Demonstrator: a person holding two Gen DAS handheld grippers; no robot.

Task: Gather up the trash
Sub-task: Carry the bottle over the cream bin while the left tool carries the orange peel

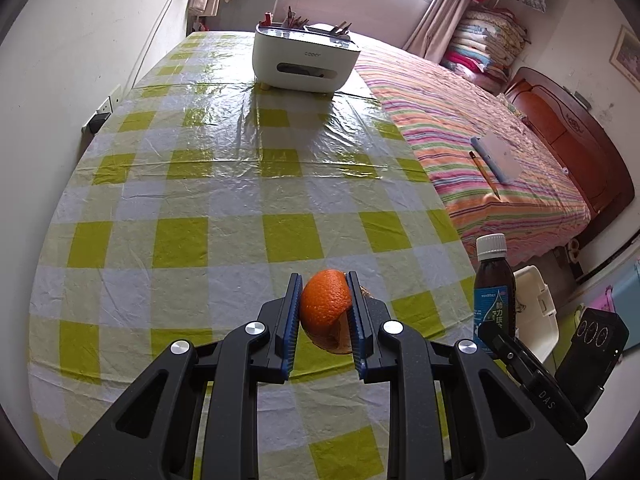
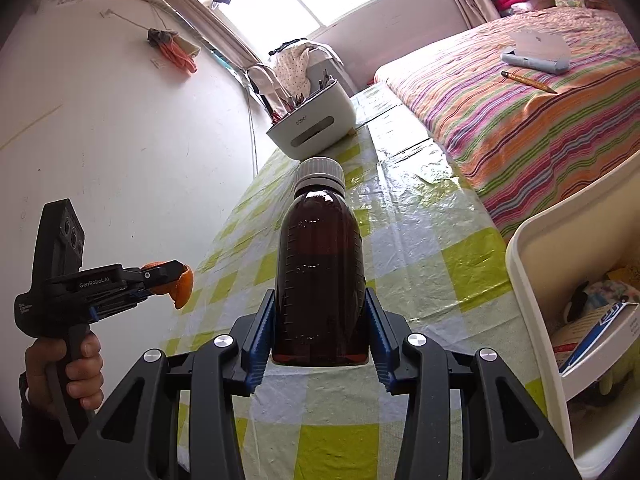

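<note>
A: What is the left gripper (image 1: 323,312) doing?

B: It is clamped on a piece of orange peel (image 1: 326,310), low and centre in the left wrist view. Both blue pads press its sides, and the peel sits above the green-and-white checked tablecloth (image 1: 224,184). In the right wrist view the same gripper shows at the lower left edge, with the peel (image 2: 182,284) sticking out past its tips and a hand (image 2: 70,368) wrapped round the handle.

A: And the right gripper (image 2: 320,332)?

B: Closed on a brown bottle (image 2: 320,276) with a grey-white cap, centre of the right wrist view. The pads grip the bottle's lower sides, and it stands upright between them. In the left wrist view that bottle appears at the lower right, with a blue label.

A: Where would trash go?

B: A white bin (image 2: 536,248) fills the right edge of the right wrist view, beside the table, with paper and packaging inside it.

A: Anything else on the table?

B: A white organiser box (image 1: 306,60) at the far end, upper centre. A striped bed (image 1: 480,128) lies to the right.
</note>
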